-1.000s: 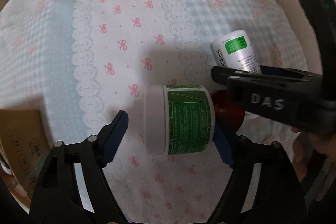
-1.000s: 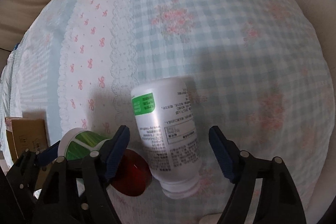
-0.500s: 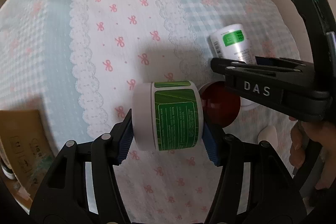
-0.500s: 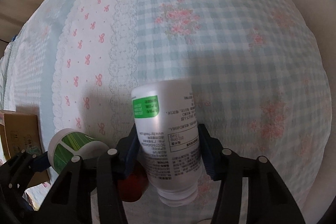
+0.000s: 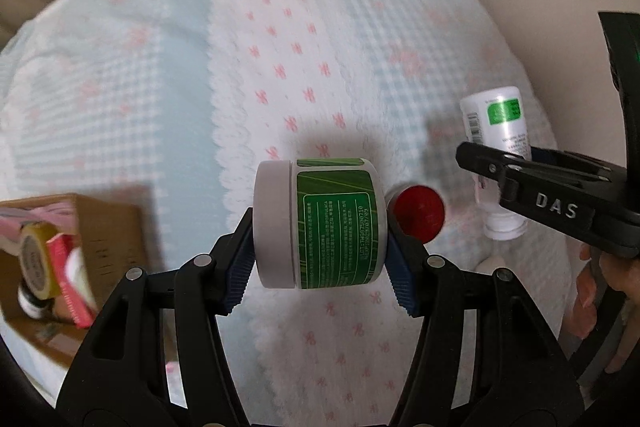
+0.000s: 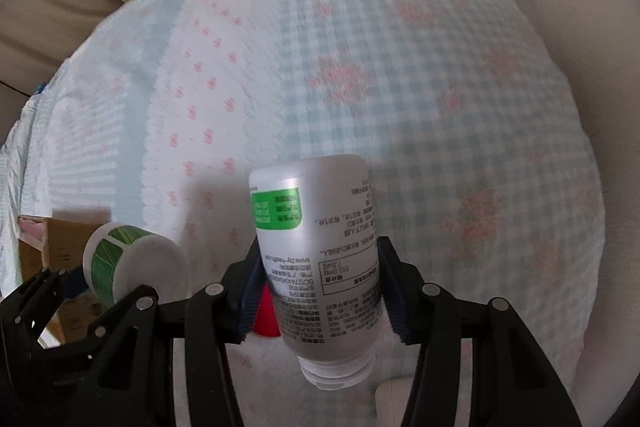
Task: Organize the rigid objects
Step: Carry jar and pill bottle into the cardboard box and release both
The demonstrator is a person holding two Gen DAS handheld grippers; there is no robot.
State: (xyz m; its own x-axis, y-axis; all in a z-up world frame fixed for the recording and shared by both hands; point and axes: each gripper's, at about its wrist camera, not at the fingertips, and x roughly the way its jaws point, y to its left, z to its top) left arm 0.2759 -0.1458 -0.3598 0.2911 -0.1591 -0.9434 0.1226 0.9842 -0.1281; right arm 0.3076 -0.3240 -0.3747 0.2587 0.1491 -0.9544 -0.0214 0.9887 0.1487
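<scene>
My left gripper [image 5: 320, 247] is shut on a white jar with a green label [image 5: 320, 223], held on its side above the bed. The jar also shows in the right wrist view [image 6: 120, 259]. My right gripper [image 6: 318, 291] is shut on a white bottle with a green label [image 6: 320, 251], neck toward the camera, cap off. The bottle also shows in the left wrist view [image 5: 498, 135]. A red round lid [image 5: 418, 213] lies on the cloth between the two grippers and peeks out in the right wrist view [image 6: 266, 313].
A cardboard box [image 5: 68, 247] with a tape roll and small packs in it stands at the left on the bed [image 5: 280, 47]; it also shows in the right wrist view [image 6: 44, 247]. A beige padded wall [image 6: 580, 107] lies to the right. Curtains hang behind.
Both grippers closed on their objects, then lifted them off the cloth. The views pulled back and the cardboard box came into sight at the left.
</scene>
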